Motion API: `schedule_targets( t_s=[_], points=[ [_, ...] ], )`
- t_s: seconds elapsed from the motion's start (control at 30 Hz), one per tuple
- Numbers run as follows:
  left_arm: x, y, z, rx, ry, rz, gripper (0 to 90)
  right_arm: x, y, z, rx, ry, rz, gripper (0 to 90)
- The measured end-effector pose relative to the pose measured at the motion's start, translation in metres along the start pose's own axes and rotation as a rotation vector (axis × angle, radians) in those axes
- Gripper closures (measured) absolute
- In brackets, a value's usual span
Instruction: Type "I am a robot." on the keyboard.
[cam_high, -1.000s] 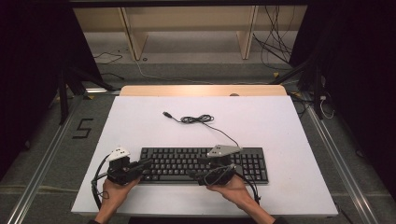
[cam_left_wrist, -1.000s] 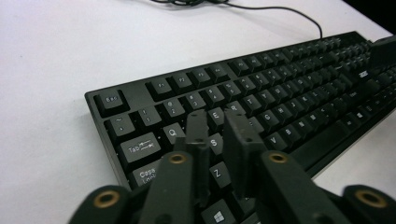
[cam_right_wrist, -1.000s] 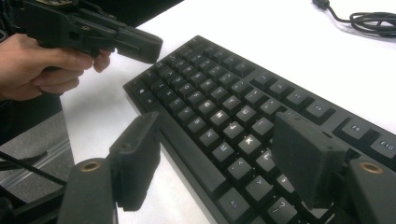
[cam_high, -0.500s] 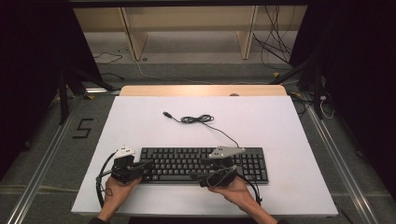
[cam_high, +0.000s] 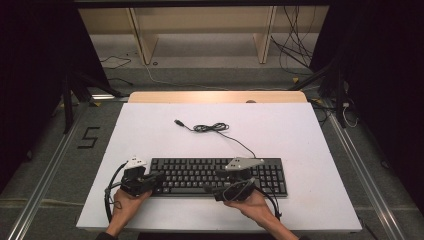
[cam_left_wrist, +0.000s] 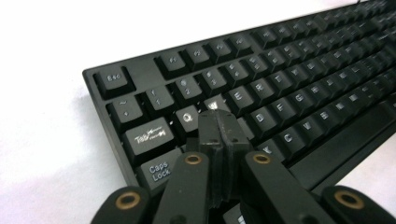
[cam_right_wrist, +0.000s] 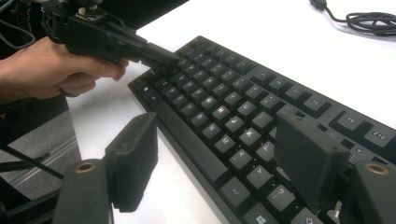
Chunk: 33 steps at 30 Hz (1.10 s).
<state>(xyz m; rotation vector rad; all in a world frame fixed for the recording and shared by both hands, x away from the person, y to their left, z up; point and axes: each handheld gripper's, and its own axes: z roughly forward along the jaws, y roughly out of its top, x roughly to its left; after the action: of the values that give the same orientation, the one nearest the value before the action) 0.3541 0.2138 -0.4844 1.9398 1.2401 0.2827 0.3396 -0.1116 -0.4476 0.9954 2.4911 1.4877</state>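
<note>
1. Black keyboard (cam_high: 218, 176) lies flat on the white tabletop (cam_high: 300, 130), near the edge closest to the person, its long side running along that edge.
2. The left gripper (cam_high: 159, 179) sits at the keyboard's left end, held in the person's left hand (cam_high: 125, 202); its fingers (cam_left_wrist: 219, 130) are pressed together with nothing between them.
3. In the left gripper view the joined tips rest over the letter keys just below Q and W, right of Caps Lock; whether they press a key I cannot tell.
4. The right gripper (cam_high: 212, 181) is over the keyboard's near edge, right of its middle, held in the right hand (cam_high: 250, 204).
5. Its fingers (cam_right_wrist: 133, 158) stand wide apart: in the right gripper view one hangs just off the keyboard's near edge over the tabletop, the other over the keys of the bottom rows, and neither clamps anything.
6. A grey plate (cam_high: 243, 162) on top of the right gripper shows above the keyboard's right half.
7. The keyboard's cable (cam_high: 212, 128) leaves its far edge and lies in a loose coil on the tabletop beyond it, ending in a plug (cam_high: 177, 122) left of the coil.
</note>
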Motion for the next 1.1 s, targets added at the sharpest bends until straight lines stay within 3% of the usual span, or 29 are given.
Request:
schedule_targets(
  t_s=[0.27,0.5,0.87,1.1],
  points=[
    [0.0,0.0,0.0,-0.002,-0.003,-0.002,89.1,0.001,0.0,0.0,0.0,0.0,-0.002,31.4],
    [-0.004,0.003,-0.009,-0.064,-0.025,-0.01,83.5,0.0,0.0,0.0,-0.004,-0.001,0.003,31.4],
    [-0.007,0.003,-0.02,-0.117,-0.067,-0.039,55.0,-0.001,0.0,0.0,-0.009,-0.004,0.006,31.1],
    [-0.008,0.002,-0.023,-0.139,-0.081,-0.045,46.2,-0.001,0.0,0.0,-0.01,-0.004,0.011,31.0]
  ],
)
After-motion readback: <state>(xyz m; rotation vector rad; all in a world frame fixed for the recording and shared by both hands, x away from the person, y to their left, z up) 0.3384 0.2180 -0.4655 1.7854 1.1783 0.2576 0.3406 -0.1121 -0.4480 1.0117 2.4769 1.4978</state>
